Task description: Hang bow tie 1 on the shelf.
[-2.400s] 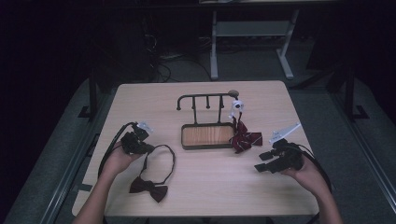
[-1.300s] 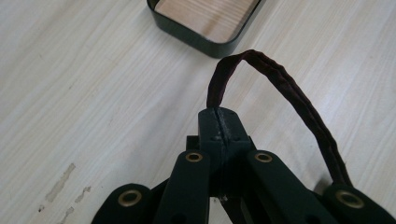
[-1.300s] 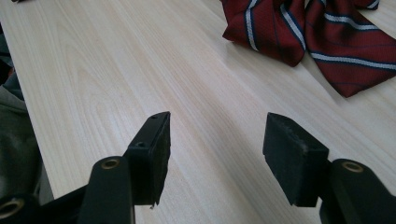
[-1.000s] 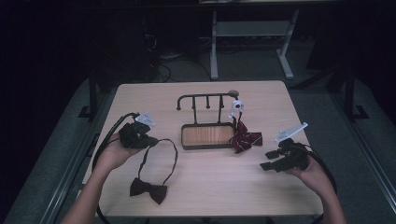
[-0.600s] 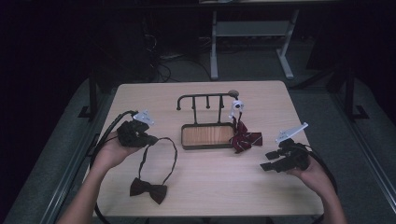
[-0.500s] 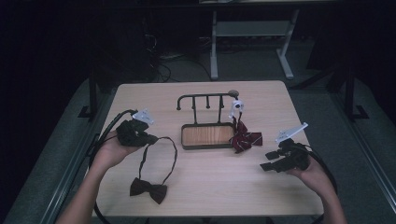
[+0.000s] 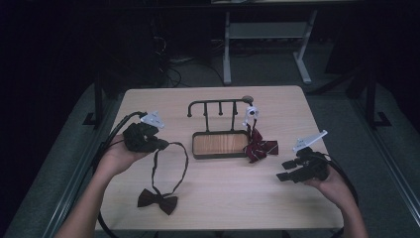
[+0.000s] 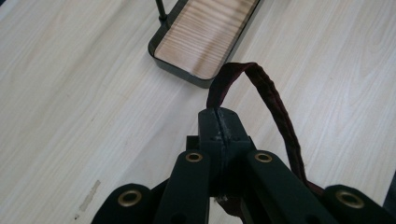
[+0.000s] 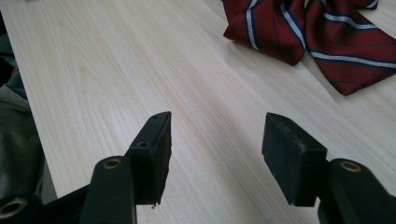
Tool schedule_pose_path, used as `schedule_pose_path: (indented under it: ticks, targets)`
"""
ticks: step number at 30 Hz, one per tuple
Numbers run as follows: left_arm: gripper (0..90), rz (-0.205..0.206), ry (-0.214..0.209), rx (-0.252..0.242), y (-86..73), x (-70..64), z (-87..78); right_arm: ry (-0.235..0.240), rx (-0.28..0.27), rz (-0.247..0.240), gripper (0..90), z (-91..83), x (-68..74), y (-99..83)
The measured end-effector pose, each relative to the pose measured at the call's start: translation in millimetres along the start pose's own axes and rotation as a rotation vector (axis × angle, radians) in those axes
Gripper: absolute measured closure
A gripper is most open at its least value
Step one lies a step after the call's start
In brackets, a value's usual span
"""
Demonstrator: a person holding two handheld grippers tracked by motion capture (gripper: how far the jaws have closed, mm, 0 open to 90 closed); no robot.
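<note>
A dark maroon bow tie (image 7: 157, 201) lies near the table's front left, and its neck strap (image 7: 171, 161) loops up toward my left gripper (image 7: 159, 145). That gripper is shut on the strap (image 8: 275, 107), lifted just off the wood. A black rack with a wooden tray (image 7: 220, 144) stands mid-table, its tray end (image 8: 205, 35) just ahead of the left jaws. A red striped bow tie (image 7: 258, 146) hangs from a white clip at the rack's right end and rests on the table. My right gripper (image 7: 285, 175) stands open at the right, with the striped tie (image 9: 317, 32) ahead of its jaws.
The rack's top bar (image 7: 218, 103) carries several pegs. Cables trail from both grippers off the table's front corners. A grey sleeve (image 9: 18, 140) shows at the left edge of the right gripper view. Bare wood lies between the two grippers.
My left gripper has moved up and back away from the front edge, pulling the strap with it; the bow stays on the table. The right gripper has barely shifted.
</note>
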State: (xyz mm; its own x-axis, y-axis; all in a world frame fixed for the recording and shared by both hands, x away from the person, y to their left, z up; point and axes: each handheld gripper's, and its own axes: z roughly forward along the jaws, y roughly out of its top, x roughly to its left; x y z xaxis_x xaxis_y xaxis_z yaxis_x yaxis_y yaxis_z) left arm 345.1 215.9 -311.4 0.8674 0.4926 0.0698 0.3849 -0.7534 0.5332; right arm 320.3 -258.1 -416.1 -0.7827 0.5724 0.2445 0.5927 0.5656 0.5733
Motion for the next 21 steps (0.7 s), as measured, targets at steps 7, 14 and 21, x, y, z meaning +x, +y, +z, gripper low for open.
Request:
schedule_pose_path:
  ticks: [7, 14, 21]
  targets:
    - [90.0, 0.021, 0.002, 0.0, 9.0, -2.6, -7.5, 0.001, -0.003, -0.003, 42.6, -1.1, 0.5, 0.2]
    - [90.0, 0.033, 0.003, 0.0, 15.5, -3.7, -10.7, 0.005, -0.004, 0.0, 42.7, -1.2, 0.4, 0.1]
    - [90.0, 0.039, 0.014, -0.01, 22.5, -3.5, -17.3, 0.007, -0.009, -0.001, 42.8, -2.5, 0.6, 0.0]
